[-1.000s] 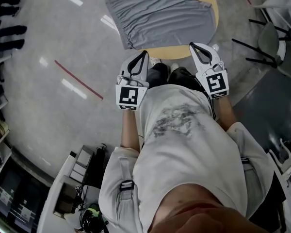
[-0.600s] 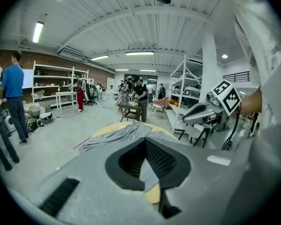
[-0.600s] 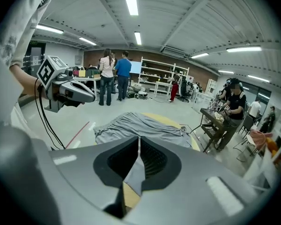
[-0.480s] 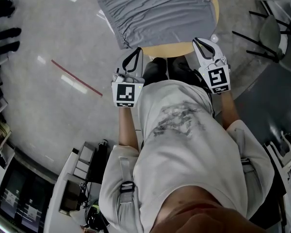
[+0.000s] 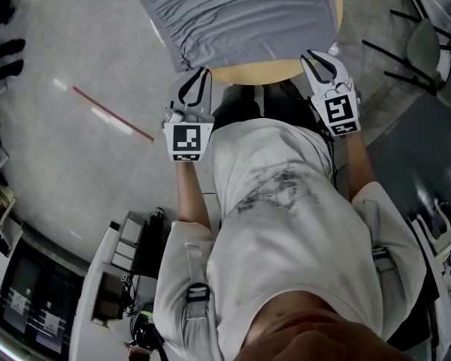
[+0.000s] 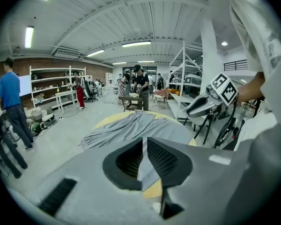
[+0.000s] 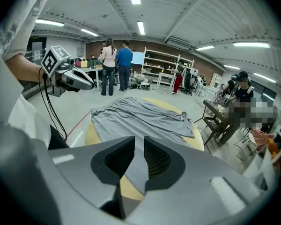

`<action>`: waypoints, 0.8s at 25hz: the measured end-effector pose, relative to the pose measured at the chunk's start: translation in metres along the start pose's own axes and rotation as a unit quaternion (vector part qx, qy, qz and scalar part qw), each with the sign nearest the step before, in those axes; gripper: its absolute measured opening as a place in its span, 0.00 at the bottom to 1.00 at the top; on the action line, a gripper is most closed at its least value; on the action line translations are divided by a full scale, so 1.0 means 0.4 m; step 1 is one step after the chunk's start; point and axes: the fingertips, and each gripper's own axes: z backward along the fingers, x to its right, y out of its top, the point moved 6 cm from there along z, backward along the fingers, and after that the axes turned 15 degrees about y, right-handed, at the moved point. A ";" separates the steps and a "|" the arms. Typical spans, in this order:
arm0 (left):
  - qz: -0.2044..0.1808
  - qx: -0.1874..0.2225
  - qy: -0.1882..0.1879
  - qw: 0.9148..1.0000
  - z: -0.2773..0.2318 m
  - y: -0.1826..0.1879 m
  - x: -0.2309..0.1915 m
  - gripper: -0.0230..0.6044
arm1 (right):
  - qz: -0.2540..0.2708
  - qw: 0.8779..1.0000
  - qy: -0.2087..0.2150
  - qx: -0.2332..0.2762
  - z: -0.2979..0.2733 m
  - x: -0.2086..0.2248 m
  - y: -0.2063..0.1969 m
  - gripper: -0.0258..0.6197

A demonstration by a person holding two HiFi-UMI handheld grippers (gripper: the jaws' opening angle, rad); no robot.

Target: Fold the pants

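Left gripper [image 5: 198, 74] and right gripper [image 5: 319, 57], jaws just opening and narrowly apart with nothing between, hang near the round yellow bench [image 5: 255, 72], presumably to pinch the near edge of the grey fabric pants [image 5: 240, 13] spread flat upon it for folding.

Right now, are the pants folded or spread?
Spread: the pants lie flat across the round table, both legs laid out.

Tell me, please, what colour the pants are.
The pants are plain grey; the head view shows it best.
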 end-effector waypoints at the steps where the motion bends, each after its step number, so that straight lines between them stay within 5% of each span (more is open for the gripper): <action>1: -0.002 -0.003 -0.001 1.000 -0.006 -0.010 0.004 0.10 | -0.003 1.000 0.001 -0.003 -0.003 0.005 -0.014 0.16; 20: -0.061 -0.066 -0.012 0.996 -0.114 -0.204 0.038 0.23 | -0.003 0.997 0.010 -0.070 -0.075 0.049 -0.221 0.27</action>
